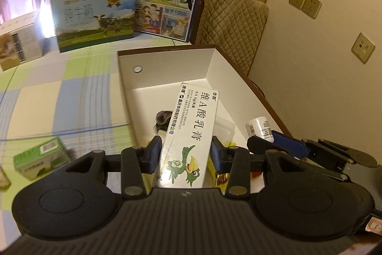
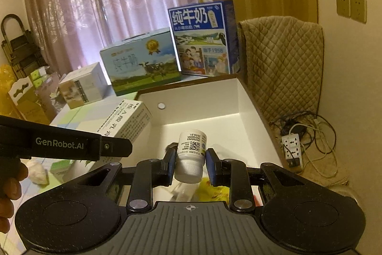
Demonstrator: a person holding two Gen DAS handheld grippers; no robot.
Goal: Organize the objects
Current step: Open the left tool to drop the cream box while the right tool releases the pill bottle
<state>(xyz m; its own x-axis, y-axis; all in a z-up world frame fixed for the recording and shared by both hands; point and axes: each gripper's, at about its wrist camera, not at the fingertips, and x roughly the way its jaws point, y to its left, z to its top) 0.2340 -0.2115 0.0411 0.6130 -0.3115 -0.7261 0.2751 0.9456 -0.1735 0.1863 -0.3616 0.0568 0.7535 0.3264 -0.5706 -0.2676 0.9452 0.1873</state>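
Jaws of left gripper point(image 1: 183, 154) clamping ointment carton point(image 1: 191, 133) and jaws of right gripper point(image 2: 189, 163) clamping white pill bottle point(image 2: 191, 154), both hovering over white storage box point(image 2: 250, 109), apparently mid-carry; next: lowering and releasing inside.

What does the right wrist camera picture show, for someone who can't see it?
The right gripper holds a small white bottle above an open white box on a checked table. At left, the left gripper carries a white carton; two milk boxes stand behind.
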